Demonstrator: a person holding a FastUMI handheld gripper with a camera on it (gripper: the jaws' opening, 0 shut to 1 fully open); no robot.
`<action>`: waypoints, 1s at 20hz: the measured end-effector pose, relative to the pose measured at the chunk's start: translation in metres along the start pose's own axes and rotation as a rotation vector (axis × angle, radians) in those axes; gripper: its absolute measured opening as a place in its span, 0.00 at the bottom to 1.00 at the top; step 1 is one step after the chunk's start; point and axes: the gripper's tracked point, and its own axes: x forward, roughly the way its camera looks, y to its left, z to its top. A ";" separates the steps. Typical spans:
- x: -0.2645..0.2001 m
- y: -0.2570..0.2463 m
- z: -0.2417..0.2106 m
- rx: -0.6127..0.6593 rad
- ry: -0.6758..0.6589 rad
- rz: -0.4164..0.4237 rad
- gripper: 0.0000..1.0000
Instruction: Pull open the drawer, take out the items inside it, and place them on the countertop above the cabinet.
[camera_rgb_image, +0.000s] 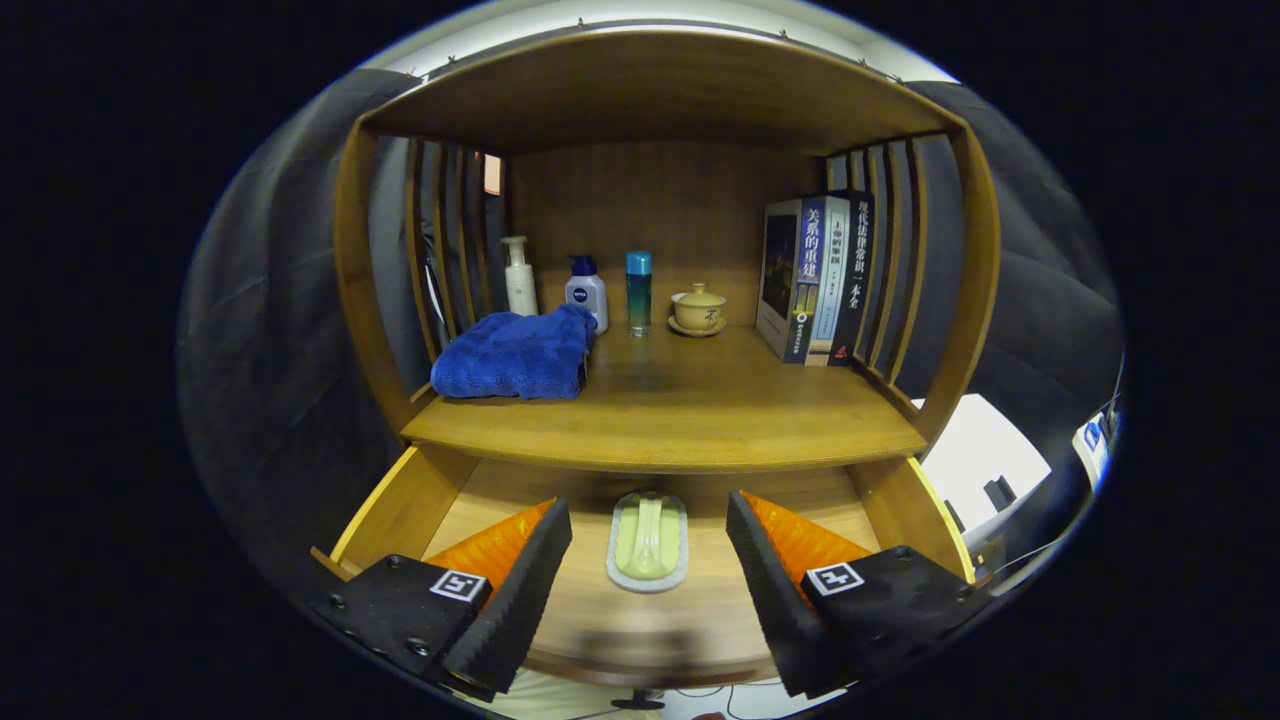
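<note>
Overhanging countertop (660, 420), spread claw (648, 530)

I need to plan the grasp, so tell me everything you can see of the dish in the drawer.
The dish is a small oblong tray, pale green inside with a lighter rim, glossy like ceramic or plastic. A matching pale green spoon lies lengthwise in it. It sits flat on the floor of the open drawer, between the fingers of the open gripper, which do not touch it.
</note>
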 end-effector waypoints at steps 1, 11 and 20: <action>0.010 0.001 0.001 0.006 0.029 0.000 1.00; 0.082 -0.011 -0.027 -0.055 0.316 -0.035 1.00; 0.119 -0.018 -0.073 0.029 0.504 -0.073 0.85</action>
